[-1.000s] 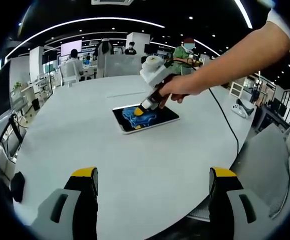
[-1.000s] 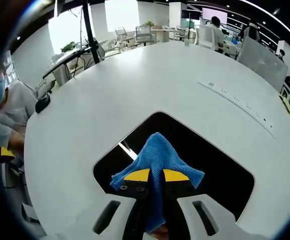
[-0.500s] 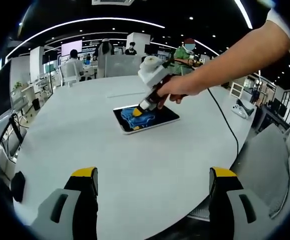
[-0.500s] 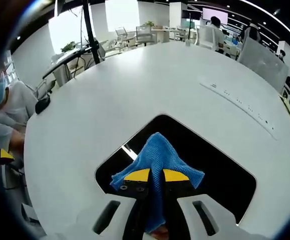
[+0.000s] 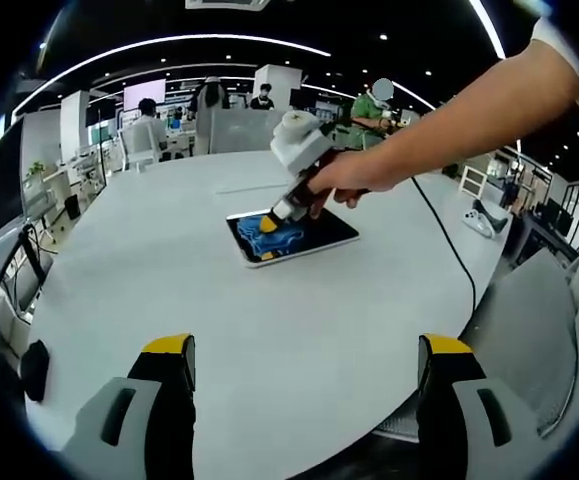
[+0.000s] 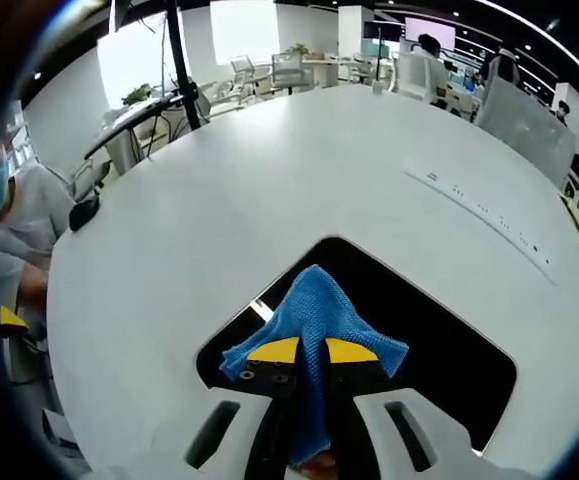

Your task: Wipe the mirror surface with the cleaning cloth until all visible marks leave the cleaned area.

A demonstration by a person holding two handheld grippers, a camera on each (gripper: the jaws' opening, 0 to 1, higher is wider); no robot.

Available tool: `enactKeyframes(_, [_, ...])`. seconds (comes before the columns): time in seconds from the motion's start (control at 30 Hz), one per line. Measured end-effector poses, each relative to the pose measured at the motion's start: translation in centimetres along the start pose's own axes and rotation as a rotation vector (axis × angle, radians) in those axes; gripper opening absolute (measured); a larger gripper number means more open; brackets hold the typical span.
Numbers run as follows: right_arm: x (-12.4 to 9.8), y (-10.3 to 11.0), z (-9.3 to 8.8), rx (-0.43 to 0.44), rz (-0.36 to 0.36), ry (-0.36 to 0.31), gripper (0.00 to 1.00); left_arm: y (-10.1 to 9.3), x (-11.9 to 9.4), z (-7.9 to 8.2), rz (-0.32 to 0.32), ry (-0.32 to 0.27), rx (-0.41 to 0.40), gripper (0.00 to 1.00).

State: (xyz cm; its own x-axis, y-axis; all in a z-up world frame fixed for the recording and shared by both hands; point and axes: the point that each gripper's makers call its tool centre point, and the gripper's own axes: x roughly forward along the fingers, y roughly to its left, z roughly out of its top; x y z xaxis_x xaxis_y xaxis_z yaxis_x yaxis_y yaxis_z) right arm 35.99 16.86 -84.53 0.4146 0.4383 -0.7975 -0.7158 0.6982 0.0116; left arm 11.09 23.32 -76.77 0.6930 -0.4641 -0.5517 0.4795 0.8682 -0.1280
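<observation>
A dark rectangular mirror (image 5: 314, 238) (image 6: 419, 330) lies flat on the white table (image 5: 269, 330). A blue cleaning cloth (image 6: 314, 315) (image 5: 274, 236) rests on its glass. My right gripper (image 6: 311, 352) (image 5: 267, 224) is shut on the cloth and presses it onto the mirror's left part; a person's hand (image 5: 354, 180) holds that gripper. My left gripper (image 5: 304, 350) hangs open over the near table edge, well short of the mirror, with nothing between its fingers.
A black cable (image 5: 449, 235) trails from the right gripper across the table. A game controller (image 5: 486, 215) lies at the far right. A dark object (image 5: 35, 370) sits by the table's left edge. People sit at desks beyond the table, and a person (image 6: 9, 240) is at the left.
The right gripper has slid the cloth toward the mirror's left end. The left gripper has stayed still.
</observation>
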Motion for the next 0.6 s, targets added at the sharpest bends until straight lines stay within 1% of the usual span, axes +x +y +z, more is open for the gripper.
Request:
enactKeyframes(0.13, [0.9, -0.5, 0.3, 0.001, 0.001, -0.001, 0.04, 0.2, -0.1, -0.1, 0.004, 0.001, -0.003, 0.93])
enactKeyframes(0.27, [0.7, 0.0, 0.4, 0.0, 0.002, -0.002, 0.04, 0.3, -0.1, -0.1, 0.007, -0.001, -0.005, 0.93])
enactKeyframes(0.5, [1.2, 0.3, 0.9, -0.003, 0.006, -0.005, 0.04, 0.3, -0.1, -0.2, 0.007, -0.001, -0.007, 0.93])
enactKeyframes(0.6, [2.0, 0.2, 1.2, -0.001, 0.01, -0.007, 0.04, 0.4, -0.2, -0.2, 0.008, 0.0, -0.007, 0.93])
